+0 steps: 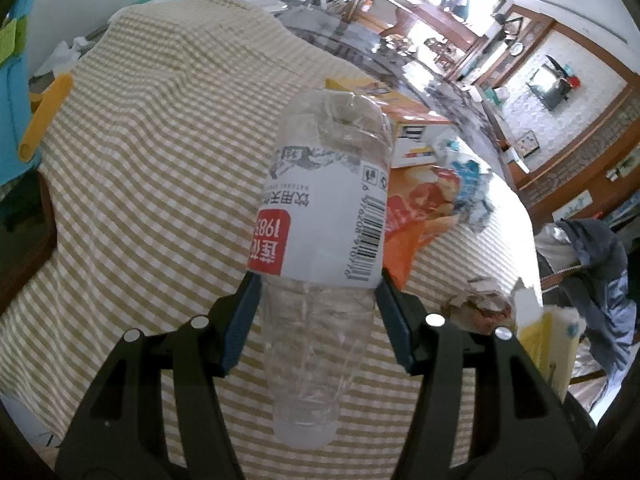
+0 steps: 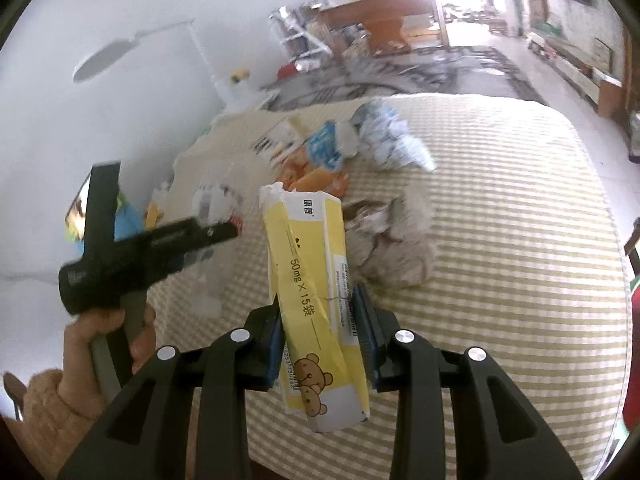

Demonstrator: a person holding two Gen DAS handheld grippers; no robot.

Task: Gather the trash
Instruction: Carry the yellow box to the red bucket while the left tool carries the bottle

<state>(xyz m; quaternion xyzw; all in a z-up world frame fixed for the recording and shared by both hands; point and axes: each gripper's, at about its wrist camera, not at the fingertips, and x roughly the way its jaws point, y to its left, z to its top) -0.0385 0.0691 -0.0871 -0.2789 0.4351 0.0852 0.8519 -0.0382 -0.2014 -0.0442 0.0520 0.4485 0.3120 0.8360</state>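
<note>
Mid-collection, both loads lifted off checked tablecloth (image 1: 140,160). Left gripper (image 1: 316,300) clamped on empty water bottle (image 1: 324,200); right gripper (image 2: 320,320) clamped on crushed yellow medicine box (image 2: 316,280). Next: carry to a bin, none in view; crumpled paper (image 2: 392,236), wrappers (image 2: 384,136) left

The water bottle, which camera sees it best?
The left wrist camera. There the water bottle fills the middle, held between the left gripper's fingers, and its label and barcode can be read. The right wrist camera shows it only as a pale blur off to the left.
</note>
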